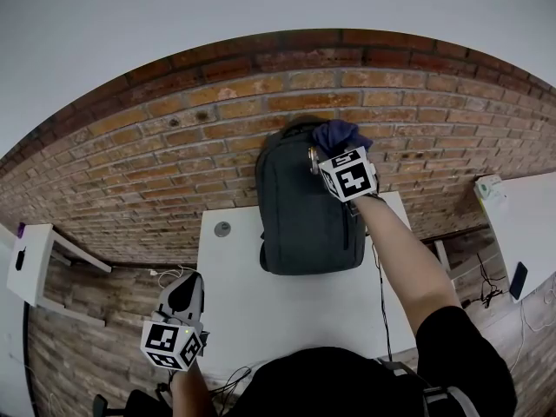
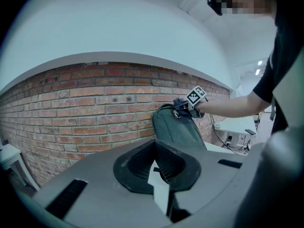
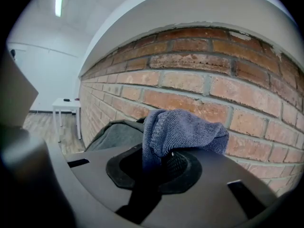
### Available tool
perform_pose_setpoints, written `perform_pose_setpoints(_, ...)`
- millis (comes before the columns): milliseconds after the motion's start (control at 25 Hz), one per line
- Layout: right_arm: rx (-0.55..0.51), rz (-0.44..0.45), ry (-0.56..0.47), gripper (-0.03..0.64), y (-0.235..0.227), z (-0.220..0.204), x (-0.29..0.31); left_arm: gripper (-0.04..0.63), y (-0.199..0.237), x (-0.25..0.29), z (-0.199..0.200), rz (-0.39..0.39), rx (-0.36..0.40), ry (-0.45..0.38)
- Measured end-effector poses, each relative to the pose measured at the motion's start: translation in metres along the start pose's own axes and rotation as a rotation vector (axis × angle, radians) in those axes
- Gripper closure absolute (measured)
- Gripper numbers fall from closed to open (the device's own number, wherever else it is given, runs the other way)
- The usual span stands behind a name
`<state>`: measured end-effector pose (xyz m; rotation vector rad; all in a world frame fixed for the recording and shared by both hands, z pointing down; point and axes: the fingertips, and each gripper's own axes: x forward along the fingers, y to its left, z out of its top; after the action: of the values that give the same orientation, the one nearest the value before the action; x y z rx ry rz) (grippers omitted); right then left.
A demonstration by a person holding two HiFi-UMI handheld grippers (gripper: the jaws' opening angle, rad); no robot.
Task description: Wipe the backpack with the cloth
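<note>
The backpack (image 1: 300, 207) stands upright at the far side of a white table (image 1: 261, 320), its back against a brick wall (image 1: 156, 155); it is dark grey, its top handle up by the bricks. The right gripper (image 3: 159, 163) is clenched on a blue cloth (image 3: 183, 127); in its own view the fabric bunches up out of the closed jaws and folds over them, with bricks right behind and the bag's top just below and to the left. In the head view this gripper is at the bag's upper right corner, arm stretched out across the table; the cloth sits at the very top of the bag (whether it presses on the fabric I cannot tell).

The left gripper (image 1: 184, 294) hangs low at the left, just off the table's left edge and well apart from the bag; its jaws stand parted with nothing between them, a wedge of white tabletop showing through the gap. A small round grey disc (image 1: 222, 228) lies on the table just left of the bag.
</note>
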<state>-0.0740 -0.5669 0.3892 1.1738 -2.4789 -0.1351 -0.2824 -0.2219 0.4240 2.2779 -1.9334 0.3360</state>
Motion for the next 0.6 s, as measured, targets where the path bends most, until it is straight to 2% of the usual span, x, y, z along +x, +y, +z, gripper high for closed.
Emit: perform_pose_setpoints(600,0.066,0.079,0.055,0.552,0.034,-0.046,-0.019,0.604,-0.008,0.005,0.001,-0.031,0.007,-0.003)
